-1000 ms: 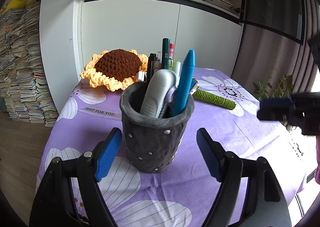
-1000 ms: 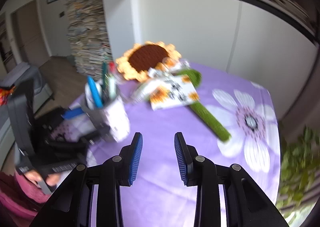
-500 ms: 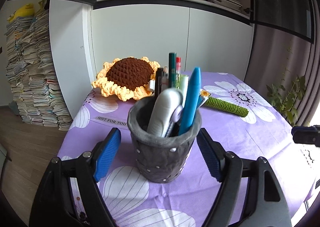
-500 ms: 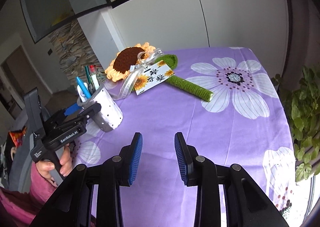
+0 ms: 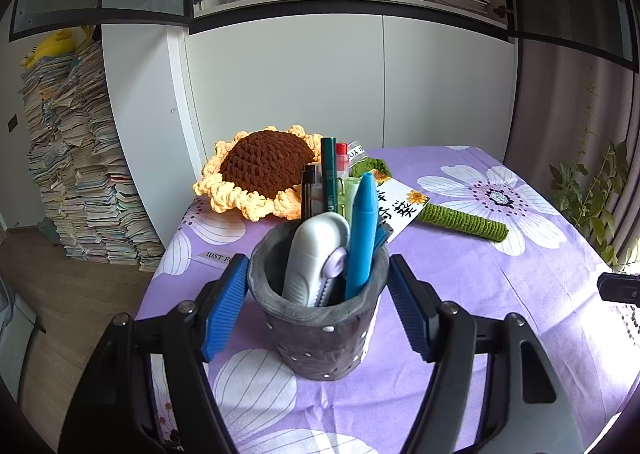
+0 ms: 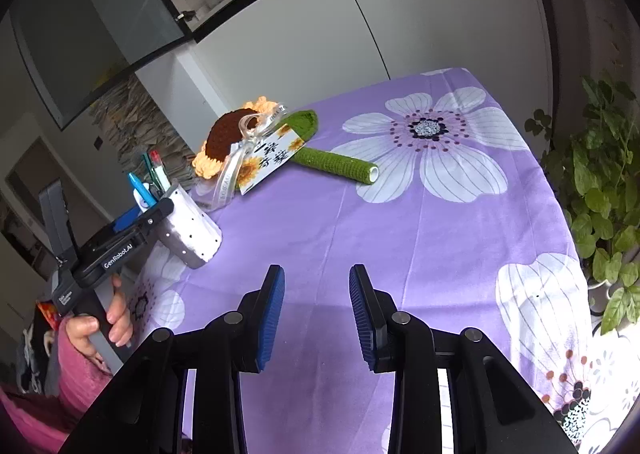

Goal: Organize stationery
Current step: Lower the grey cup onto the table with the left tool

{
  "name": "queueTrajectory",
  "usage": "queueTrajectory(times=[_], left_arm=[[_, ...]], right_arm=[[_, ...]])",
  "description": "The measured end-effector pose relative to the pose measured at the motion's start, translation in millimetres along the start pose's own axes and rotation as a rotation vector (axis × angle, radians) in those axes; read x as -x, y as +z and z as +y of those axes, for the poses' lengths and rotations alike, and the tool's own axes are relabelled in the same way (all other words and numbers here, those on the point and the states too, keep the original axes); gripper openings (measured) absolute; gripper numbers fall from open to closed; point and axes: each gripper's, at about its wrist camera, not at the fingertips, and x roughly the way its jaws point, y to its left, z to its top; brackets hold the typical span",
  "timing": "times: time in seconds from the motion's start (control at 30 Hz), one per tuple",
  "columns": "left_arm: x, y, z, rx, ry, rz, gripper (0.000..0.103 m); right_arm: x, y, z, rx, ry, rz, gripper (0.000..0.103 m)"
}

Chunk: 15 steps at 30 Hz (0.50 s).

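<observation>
A dark grey dotted pen holder (image 5: 316,334) stands on the purple flowered tablecloth (image 5: 500,286). It holds a blue pen (image 5: 362,230), a grey utility knife (image 5: 316,254), a green pen (image 5: 329,174) and a red-capped pen (image 5: 341,162). My left gripper (image 5: 318,274) is closing around the holder, and its blue pads (image 5: 226,298) meet the wall just under the rim on both sides. The right wrist view shows the same holder (image 6: 192,230) held by the left gripper (image 6: 148,214). My right gripper (image 6: 316,294) hovers open over bare cloth with nothing between its fingers.
A crochet sunflower (image 5: 264,170) with a green stem (image 5: 464,220) and a printed card (image 5: 396,208) lies behind the holder. Tall stacks of books (image 5: 80,158) stand on the floor at left. A leafy plant (image 6: 600,182) grows past the table's right edge.
The left jaws have narrowed from well apart to touching the pen holder's sides. The right gripper has swung away from the holder, rolled and sunk lower over the cloth, its opening unchanged.
</observation>
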Motion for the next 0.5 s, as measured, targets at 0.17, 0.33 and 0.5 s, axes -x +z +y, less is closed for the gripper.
queueTrajectory(times=[0.17,0.33,0.5], left_arm=[[1.1,-0.3,-8.0,-0.016,0.01,-0.007,0.068],[3.0,-1.6,-16.6,-0.052,0.04,-0.018,0.07],[-1.1,-3.3,-12.9,-0.05,0.06,-0.001,0.07]], right_arm=[[3.8,-5.3,-18.3,-0.04,0.007,-0.011,0.034],[8.5,-6.1,-26.9,-0.051,0.016,-0.027,0.034],[13.0,-5.5,-31.6,-0.059,0.017,-0.039,0.034]])
